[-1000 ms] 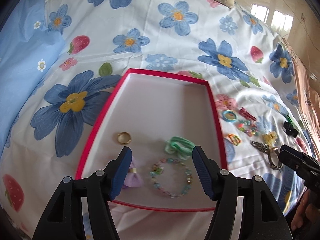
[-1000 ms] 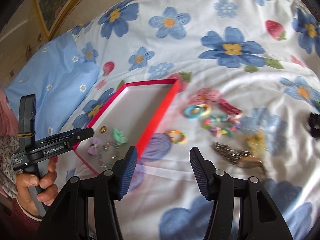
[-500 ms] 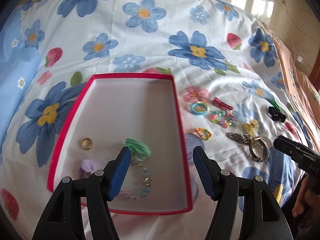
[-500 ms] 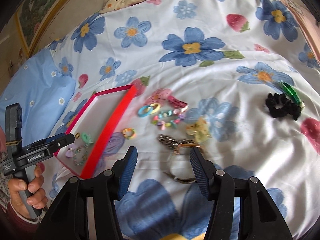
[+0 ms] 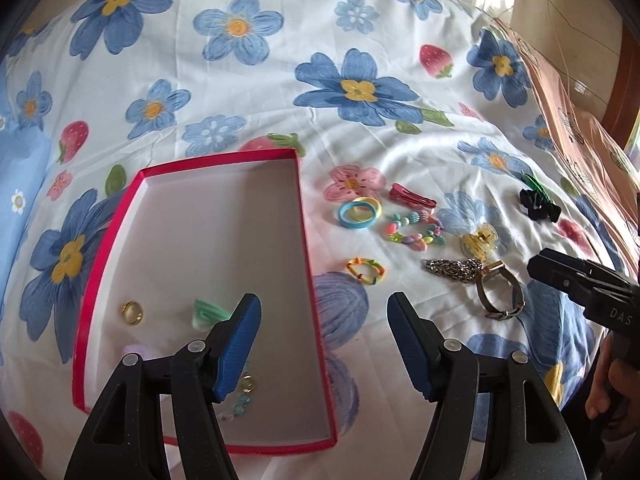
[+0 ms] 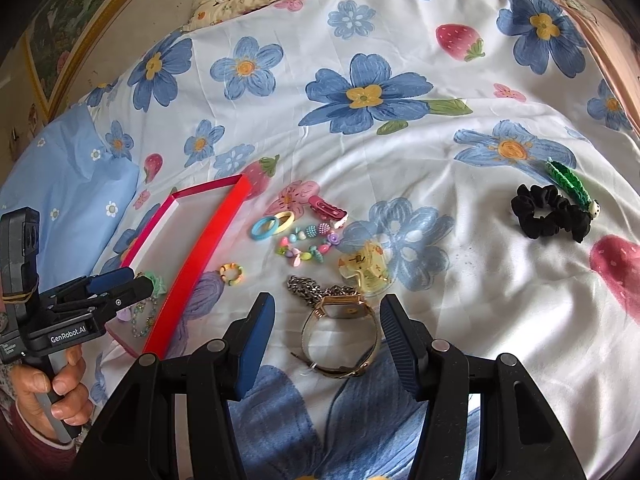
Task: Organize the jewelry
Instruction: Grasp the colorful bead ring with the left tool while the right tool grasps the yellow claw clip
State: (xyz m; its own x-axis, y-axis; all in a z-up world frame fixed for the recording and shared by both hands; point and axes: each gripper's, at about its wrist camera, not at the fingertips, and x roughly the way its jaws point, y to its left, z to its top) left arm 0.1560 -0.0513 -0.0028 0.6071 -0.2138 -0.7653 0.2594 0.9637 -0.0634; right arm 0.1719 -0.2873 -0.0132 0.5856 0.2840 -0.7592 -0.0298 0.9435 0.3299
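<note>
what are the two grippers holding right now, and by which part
Nothing. The right gripper stands open around the gold-cased wristwatch on the floral bedsheet, pads clear of it. The left gripper is open and empty.

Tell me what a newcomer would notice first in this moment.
The white bedsheet printed with big blue flowers and strawberries fills both views. On it lies a shallow red-rimmed white box at the left, with colourful trinkets scattered beside it. Nearest, a gold-cased wristwatch lies between the right gripper's open blue-padded fingers.
</note>
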